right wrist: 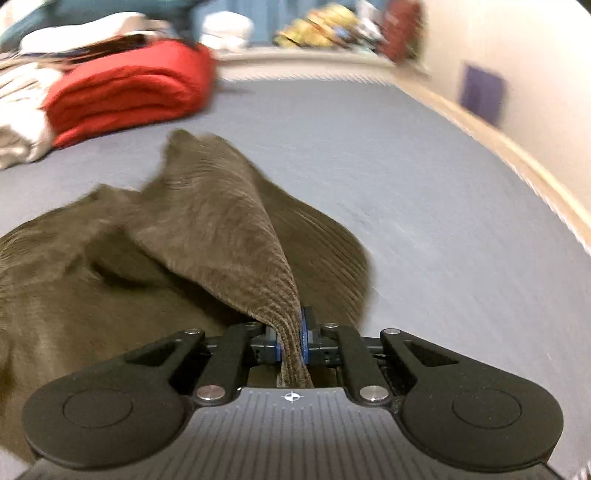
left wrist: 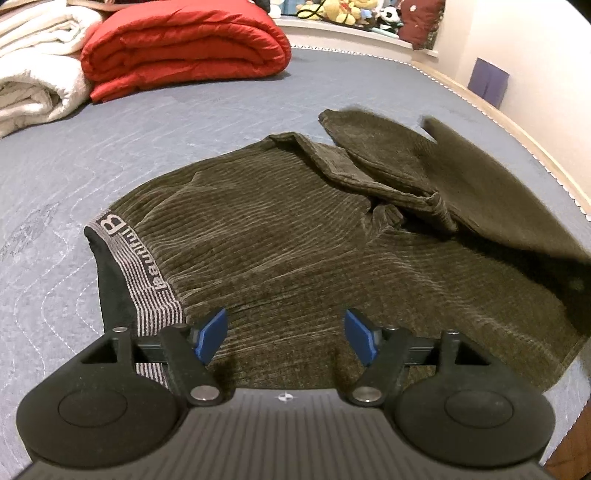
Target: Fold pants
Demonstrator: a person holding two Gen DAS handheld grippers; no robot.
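Grey quilted bed [left wrist: 184, 122] fills both views, with a pale wall [left wrist: 535, 55] along its far side. Folded red quilt [left wrist: 184, 48] and white blanket [left wrist: 33, 85] sit at the far end, well apart from the work; soft toys [left wrist: 351, 11] line a ledge behind them. Right wrist view is motion-blurred, so fine detail there is poor.

Pants [left wrist: 280, 236]: dark olive corduroy, lying on the bed near its middle. Striped waistband [left wrist: 147, 280] with lettering is at the near left, beside the left gripper [left wrist: 286, 339]. Seat and upper legs lie fairly flat. One leg end [left wrist: 373, 151] is doubled back loosely across the body of the garment; part of the cloth at the right is raised off the bed and blurred.

Left gripper: released, blue pads [left wrist: 210, 334] standing wide apart above the waist area, nothing between them, contact with the cloth not evident.

Right gripper [right wrist: 291, 339]: clenched on a bunched fold of the pants [right wrist: 221, 236], corduroy pinched between the pads and rising from them in a tented ridge.

Progress, as judged: early to middle. One leg appears to be in transit over the other for the lengthwise fold, not yet laid down. Edges are not aligned and the doubled-back leg end is untidy. Left to do: lay the held leg flat, smooth and square the legs, then fold crosswise toward the waistband
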